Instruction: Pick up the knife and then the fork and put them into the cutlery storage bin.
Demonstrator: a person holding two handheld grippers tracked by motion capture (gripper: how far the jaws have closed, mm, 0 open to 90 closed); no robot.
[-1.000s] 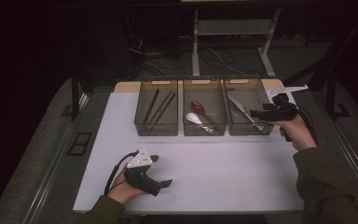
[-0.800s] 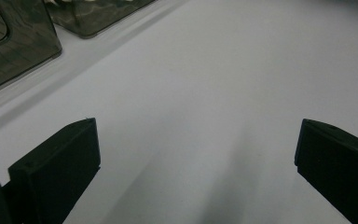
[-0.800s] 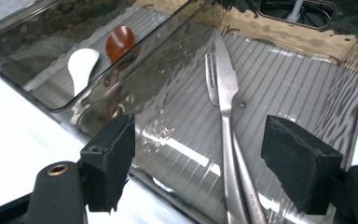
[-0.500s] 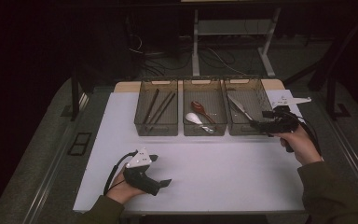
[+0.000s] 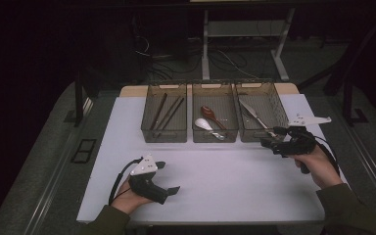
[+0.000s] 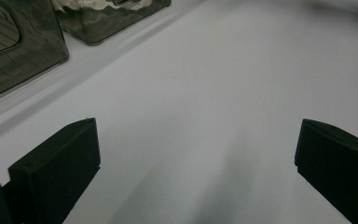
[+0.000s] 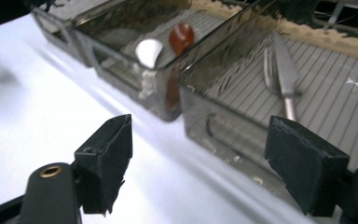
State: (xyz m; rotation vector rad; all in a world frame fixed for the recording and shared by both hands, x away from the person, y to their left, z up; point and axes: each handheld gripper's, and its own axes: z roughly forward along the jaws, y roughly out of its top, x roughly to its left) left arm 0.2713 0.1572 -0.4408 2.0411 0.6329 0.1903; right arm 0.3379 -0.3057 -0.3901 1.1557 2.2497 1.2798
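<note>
Three smoky see-through bins stand in a row at the back of the white table (image 5: pixel 235 176). The left bin (image 5: pixel 164 135) holds dark chopsticks (image 5: pixel 169 113). In the middle bin (image 5: pixel 215 136) lie a white spoon (image 5: pixel 203 124) and a brown spoon (image 5: pixel 209 112). The right bin (image 5: pixel 252 136) holds a knife (image 5: pixel 252 112) and a fork (image 7: pixel 269 70). My right gripper (image 5: pixel 272 137) hovers open at that bin's front right corner, jaws empty and aimed at its wall (image 7: pixel 209 154). My left gripper (image 5: pixel 169 177) rests open and empty on the table's front left (image 6: pixel 196 158).
Dark floor, cables and table legs lie beyond the far edge. A wooden board edge (image 5: pixel 132 91) shows behind the bins. Bare white surface spreads between the two grippers and in front of the bins.
My right gripper has drawn back from beside the right bin toward the person and slightly lower, still open. The left gripper has stayed put.
</note>
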